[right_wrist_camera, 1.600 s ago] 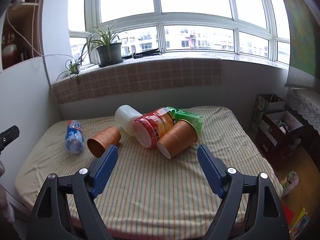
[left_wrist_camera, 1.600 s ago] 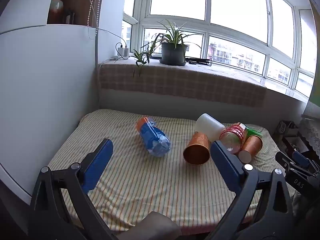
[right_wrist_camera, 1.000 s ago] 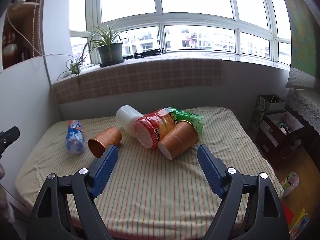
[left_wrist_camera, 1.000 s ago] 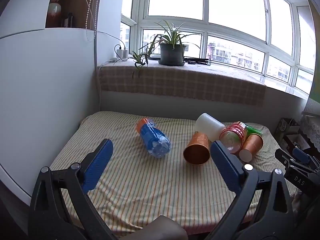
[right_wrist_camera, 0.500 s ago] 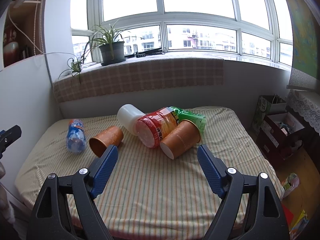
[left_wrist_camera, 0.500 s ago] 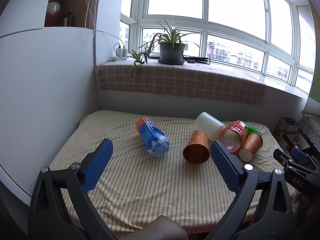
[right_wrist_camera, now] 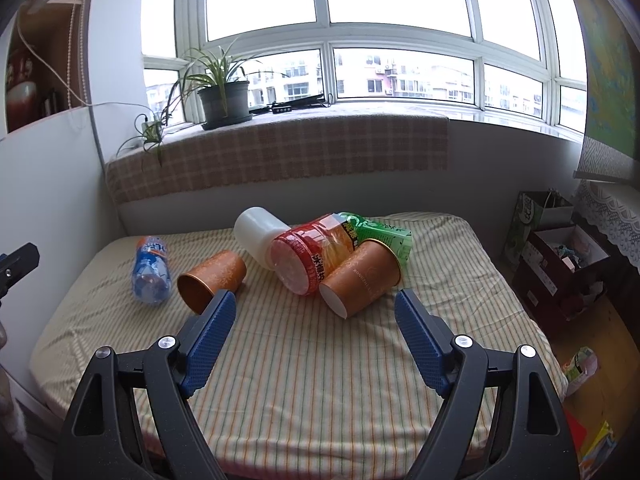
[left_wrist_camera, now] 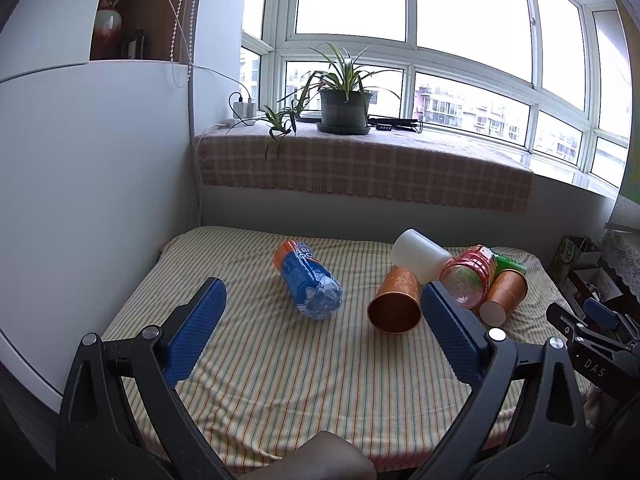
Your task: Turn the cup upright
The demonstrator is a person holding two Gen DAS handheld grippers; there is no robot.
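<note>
Left tool (left_wrist_camera: 322, 312) wide open, right tool (right_wrist_camera: 315, 316) likewise, both empty

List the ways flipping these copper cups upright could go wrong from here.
1. The right copper cup lies against the red-lidded jar and green carton; lifting it may set the jar rolling.
2. The left copper cup touches the white cup, which could shift.
3. The striped bedsheet looks soft and wrinkled, so an upright cup may tip again.
Both the left tool and right tool are open, holding nothing.
</note>
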